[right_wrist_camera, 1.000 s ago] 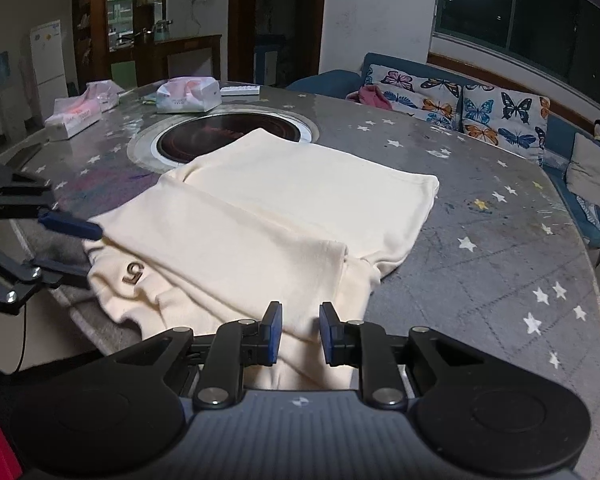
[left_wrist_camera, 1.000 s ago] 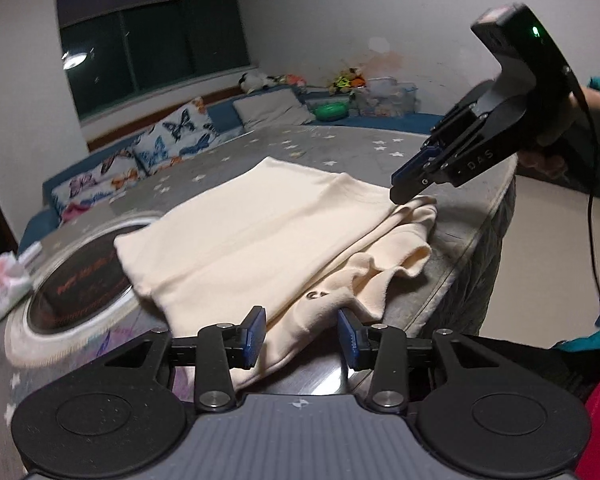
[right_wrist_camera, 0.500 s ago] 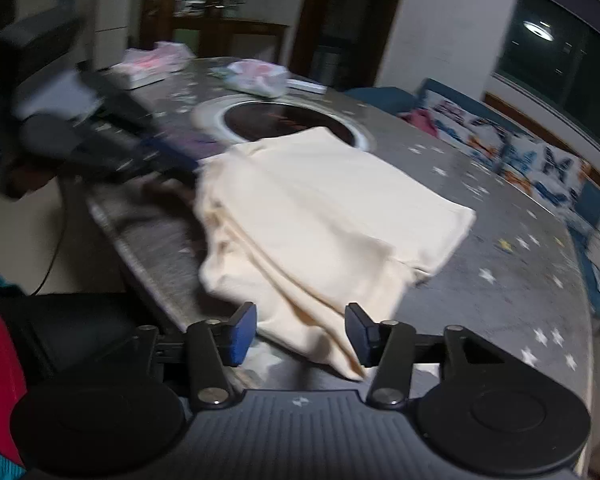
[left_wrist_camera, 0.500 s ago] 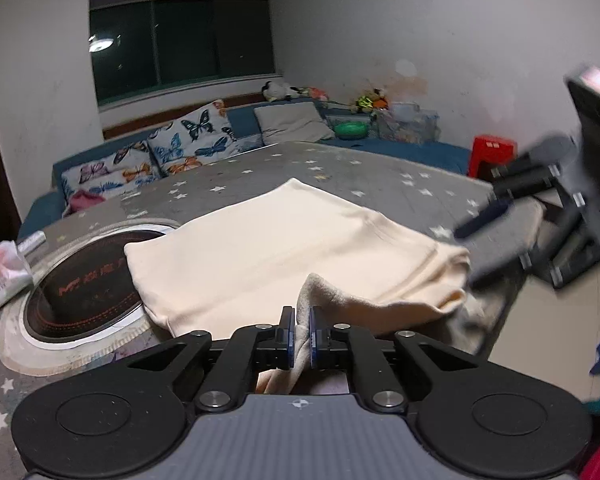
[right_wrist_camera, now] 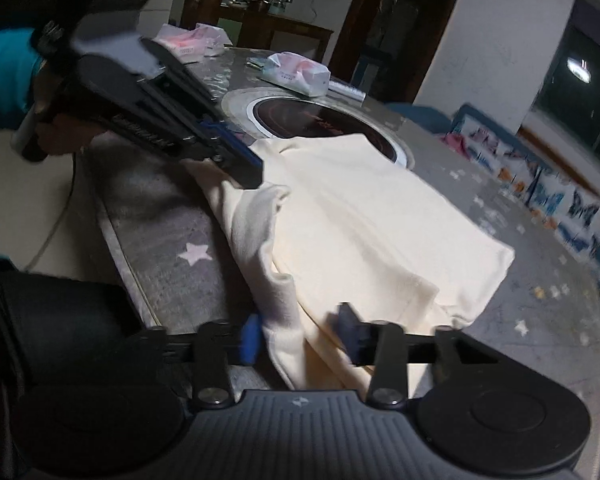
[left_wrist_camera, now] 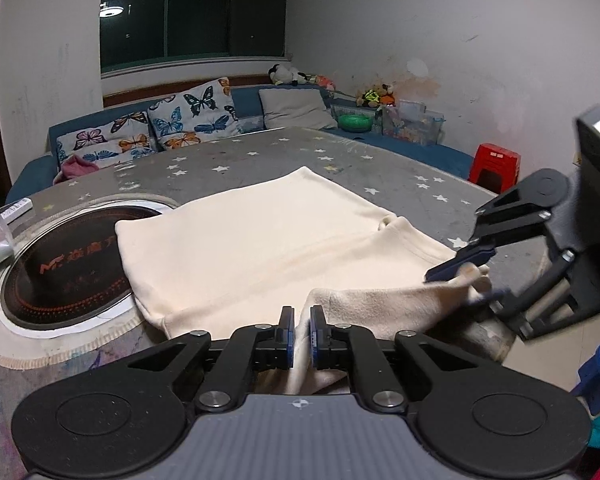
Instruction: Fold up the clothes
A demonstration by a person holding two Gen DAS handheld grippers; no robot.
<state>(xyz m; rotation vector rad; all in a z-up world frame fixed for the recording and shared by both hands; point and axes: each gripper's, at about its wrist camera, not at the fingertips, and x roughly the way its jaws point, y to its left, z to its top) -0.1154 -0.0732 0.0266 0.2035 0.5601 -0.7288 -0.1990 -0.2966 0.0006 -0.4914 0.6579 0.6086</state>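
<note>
Left gripper point(left_wrist_camera: 302, 330): jaws pressed nearly together, pinching a raised fold at the near edge of the cream garment point(left_wrist_camera: 268, 240). Cloth runs up between the blue pads and drapes to the right.

Right gripper point(right_wrist_camera: 300, 336): jaws have just been closing, with the garment's bunched near corner between them. Frame is motion-blurred there, so I can't tell if the pads actually press the cloth. In my left view the right gripper point(left_wrist_camera: 466, 276) sits at the garment's right corner, cloth between its blue fingers point(left_wrist_camera: 460, 262).

Garment lies on the round grey star-print table point(left_wrist_camera: 400, 176), mostly flat, near edge lifted and rumpled between my two grippers. Its far left corner overlaps the rim of the dark round cooktop inset point(left_wrist_camera: 60, 268).

In my right view, my left gripper point(right_wrist_camera: 236, 164) comes in from the upper left, tips on the garment's edge; teal sleeve point(right_wrist_camera: 4, 72) behind it.
</note>
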